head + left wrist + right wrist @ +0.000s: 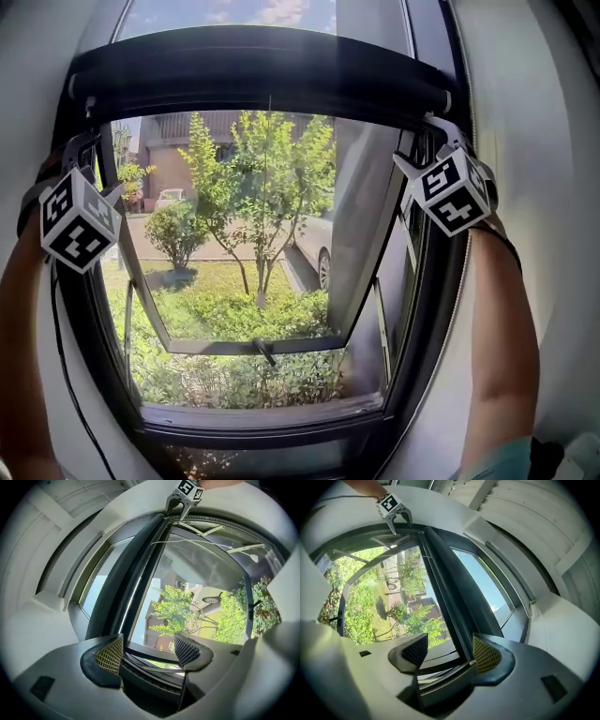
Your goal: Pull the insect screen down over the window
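The insect screen's dark pull bar runs across the top of the window, above the glass. My left gripper is at the bar's left end and my right gripper at its right end, both raised along the frame. In the left gripper view the bar runs away from the open left gripper, with the right gripper at its far end. The right gripper is also open, the bar passing between its pads without touching them. The left gripper shows far off.
The dark window frame surrounds a sash tilted open outward, with a handle at its lower rail. Outside are a small tree, lawn and parked cars. White walls flank the window on both sides. A cable hangs by my left forearm.
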